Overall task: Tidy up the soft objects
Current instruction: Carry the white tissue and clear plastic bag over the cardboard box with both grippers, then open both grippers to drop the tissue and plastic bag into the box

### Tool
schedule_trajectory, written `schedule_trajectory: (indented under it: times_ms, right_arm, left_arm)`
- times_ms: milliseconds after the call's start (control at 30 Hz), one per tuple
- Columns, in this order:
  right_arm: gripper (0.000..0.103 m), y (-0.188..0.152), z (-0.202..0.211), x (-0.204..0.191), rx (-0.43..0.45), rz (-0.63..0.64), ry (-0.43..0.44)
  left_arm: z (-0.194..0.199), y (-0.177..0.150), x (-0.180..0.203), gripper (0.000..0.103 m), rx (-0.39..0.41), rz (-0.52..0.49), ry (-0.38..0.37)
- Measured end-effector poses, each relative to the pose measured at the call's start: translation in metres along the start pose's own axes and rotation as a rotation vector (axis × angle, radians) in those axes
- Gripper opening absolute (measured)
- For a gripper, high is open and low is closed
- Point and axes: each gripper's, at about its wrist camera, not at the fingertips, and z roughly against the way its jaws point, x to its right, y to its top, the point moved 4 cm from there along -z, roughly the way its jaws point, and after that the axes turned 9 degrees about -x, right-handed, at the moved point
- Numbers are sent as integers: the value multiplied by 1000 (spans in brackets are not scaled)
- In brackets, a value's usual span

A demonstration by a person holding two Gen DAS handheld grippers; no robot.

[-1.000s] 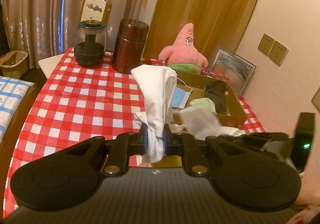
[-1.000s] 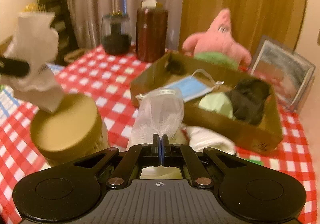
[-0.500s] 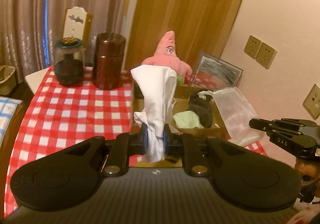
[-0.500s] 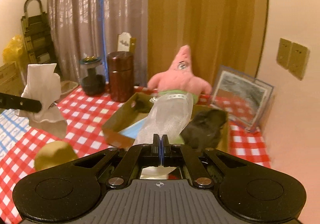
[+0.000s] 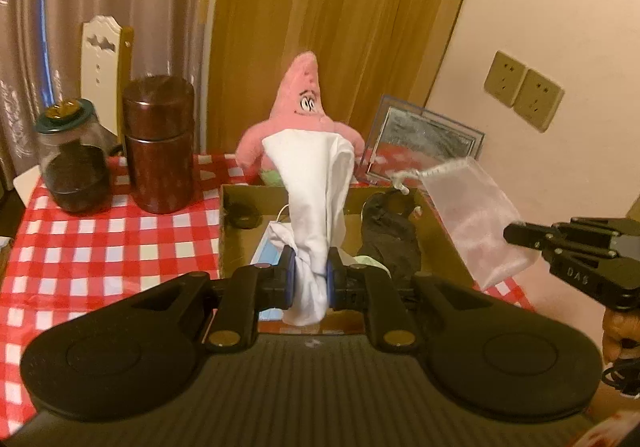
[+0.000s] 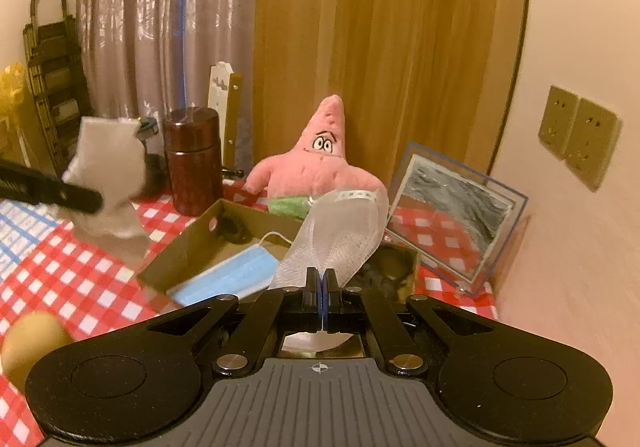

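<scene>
Your left gripper (image 5: 307,274) is clamped on a white cloth (image 5: 316,199), held above the cardboard box (image 5: 444,243) on the checked tablecloth (image 5: 100,247). Your right gripper (image 6: 322,283) is closed tight on a mesh pouch (image 6: 340,235), raised over the box's right side.

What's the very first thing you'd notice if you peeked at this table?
The pink starfish plush sitting at the back of the checkered table, right behind the cardboard box. Next, the white cloth pinched in the left gripper and the see-through mesh pouch pinched in the right gripper, both held up over the box.
</scene>
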Motion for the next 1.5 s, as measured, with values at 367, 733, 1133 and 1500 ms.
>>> schedule_trajectory:
  times_ms: [367, 733, 1133, 1500]
  right_arm:
    - [0, 21, -61, 8, -41, -50, 42]
    - [1, 18, -87, 6, -80, -88, 76]
    - [19, 26, -97, 0, -65, -110, 95]
    - [77, 10, -78, 10, -66, -218, 120]
  left_arm:
    - [-80, 17, -5, 17, -95, -43, 54]
    - [-80, 20, -16, 33, -102, -51, 83]
    - [-65, 21, -15, 33, -87, -48, 71]
    - [-33, 1, -10, 35, -71, -60, 85]
